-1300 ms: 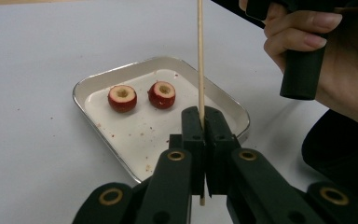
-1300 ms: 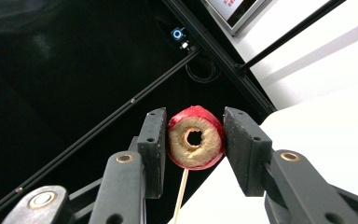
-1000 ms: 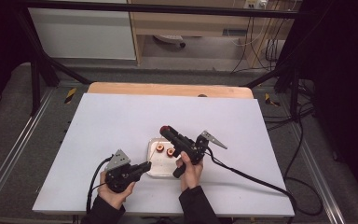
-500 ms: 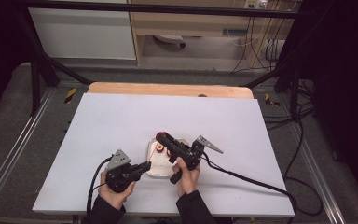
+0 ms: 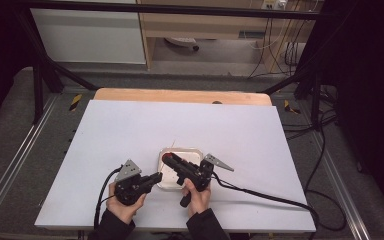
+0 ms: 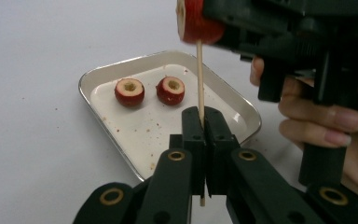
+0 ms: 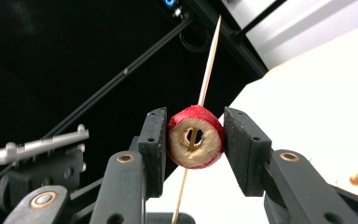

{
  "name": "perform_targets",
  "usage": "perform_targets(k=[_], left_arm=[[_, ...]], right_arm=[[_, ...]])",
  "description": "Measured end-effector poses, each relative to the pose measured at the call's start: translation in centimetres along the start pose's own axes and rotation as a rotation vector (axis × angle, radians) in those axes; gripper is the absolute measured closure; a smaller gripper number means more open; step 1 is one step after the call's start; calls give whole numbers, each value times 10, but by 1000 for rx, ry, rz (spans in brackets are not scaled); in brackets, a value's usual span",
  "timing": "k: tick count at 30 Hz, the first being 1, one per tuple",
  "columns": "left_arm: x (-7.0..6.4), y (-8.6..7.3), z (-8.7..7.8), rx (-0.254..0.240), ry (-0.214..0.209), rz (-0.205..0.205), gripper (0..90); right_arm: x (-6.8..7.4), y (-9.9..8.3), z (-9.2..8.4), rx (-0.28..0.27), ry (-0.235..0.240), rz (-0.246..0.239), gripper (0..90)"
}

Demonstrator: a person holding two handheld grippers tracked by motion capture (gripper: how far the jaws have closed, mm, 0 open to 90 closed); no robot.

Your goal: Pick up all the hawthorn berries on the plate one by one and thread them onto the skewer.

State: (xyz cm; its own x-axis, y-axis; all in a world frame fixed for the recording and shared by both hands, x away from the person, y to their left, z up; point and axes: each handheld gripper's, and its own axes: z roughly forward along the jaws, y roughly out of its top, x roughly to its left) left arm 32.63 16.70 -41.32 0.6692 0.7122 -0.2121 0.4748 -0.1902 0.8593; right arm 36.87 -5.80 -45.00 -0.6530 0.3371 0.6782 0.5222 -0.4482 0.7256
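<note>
My left gripper (image 6: 200, 116) is shut on a thin wooden skewer (image 6: 199, 79) and holds it upright at the near edge of a steel tray (image 6: 242, 112). My right gripper (image 7: 196, 140) is shut on a red cored fruit (image 7: 196, 136), and the skewer (image 7: 209, 56) passes through its hole. From the left gripper view the fruit (image 6: 196, 21) sits high on the skewer. Two more cored red fruits (image 6: 129, 91) (image 6: 170, 89) lie in the tray. In the high view the left gripper (image 5: 152, 179) and right gripper (image 5: 169, 159) meet over the tray (image 5: 192, 152).
The tray sits near the front middle of a white table (image 5: 130, 130). A black cable (image 5: 260, 195) trails right from the right gripper across the table. Dark frame bars and floor cables surround the table.
The right gripper has come down and toward the left gripper with the red fruit in its jaws. The left gripper has kept still with the skewer.
</note>
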Motion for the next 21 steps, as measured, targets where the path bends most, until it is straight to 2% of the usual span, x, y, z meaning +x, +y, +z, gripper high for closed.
perform_targets(k=[10,15,17,19,21], left_arm=[[2,1,2,3,1,4,885],[2,0,1,-3,-2,16,884],[3,0,0,-1,-1,21,884],[6,-1,-2,-2,2,19,884],[9,-1,-4,-1,8,22,884]], right_arm=[[4,-15,-1,66,-6,-18,614],[6,-12,-1,86,-16,-27,602],[8,-8,-3,87,-43,-58,531],[11,-2,-4,103,-56,-92,503],[14,6,-5,134,-75,-135,431]])
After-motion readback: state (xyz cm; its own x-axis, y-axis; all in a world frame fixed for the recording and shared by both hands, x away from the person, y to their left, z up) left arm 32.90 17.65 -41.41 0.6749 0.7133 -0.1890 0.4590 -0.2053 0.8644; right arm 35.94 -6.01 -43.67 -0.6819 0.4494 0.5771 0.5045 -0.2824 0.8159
